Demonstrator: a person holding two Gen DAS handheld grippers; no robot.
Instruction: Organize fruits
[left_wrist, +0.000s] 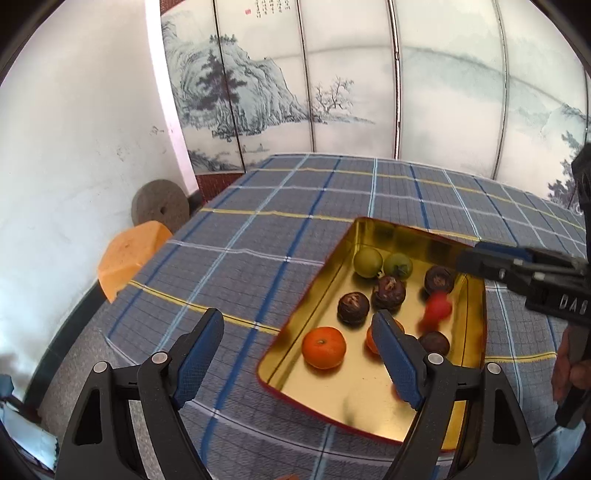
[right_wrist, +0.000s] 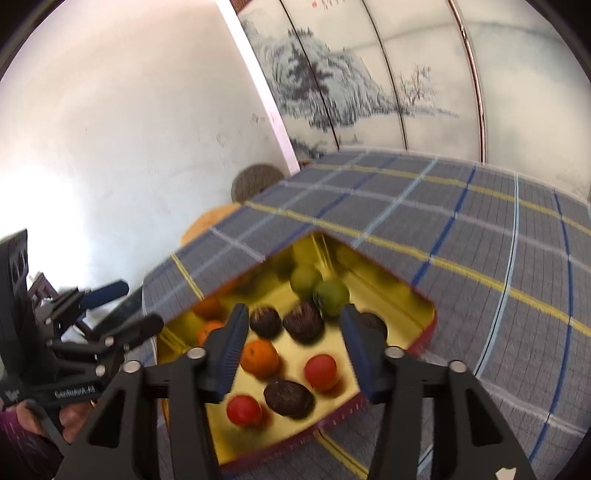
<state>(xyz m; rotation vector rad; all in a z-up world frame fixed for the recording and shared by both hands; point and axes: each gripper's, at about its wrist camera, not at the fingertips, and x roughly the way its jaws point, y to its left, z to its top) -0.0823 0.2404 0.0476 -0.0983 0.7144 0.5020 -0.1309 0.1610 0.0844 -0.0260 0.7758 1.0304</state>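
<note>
A gold tin tray (left_wrist: 317, 291) with a red rim lies on the plaid tablecloth and holds several fruits: two green ones (left_wrist: 368, 261), dark brown ones (left_wrist: 353, 308), oranges (left_wrist: 324, 347) and a blurred red one (left_wrist: 436, 311). My left gripper (left_wrist: 295, 363) is open and empty above the tray's near left edge. My right gripper (right_wrist: 291, 350) is open and empty right above the tray (right_wrist: 421, 325), over an orange (right_wrist: 259, 358), two red fruits (right_wrist: 320, 372) and dark fruits (right_wrist: 288, 398). It also shows in the left wrist view (left_wrist: 480, 258) at the tray's far right.
The blue-grey plaid tablecloth (left_wrist: 295, 206) covers the table. An orange cushion (left_wrist: 129, 254) and a grey stone disc (left_wrist: 160, 206) sit beyond the table's left edge by the white wall. A painted folding screen (left_wrist: 332, 81) stands behind.
</note>
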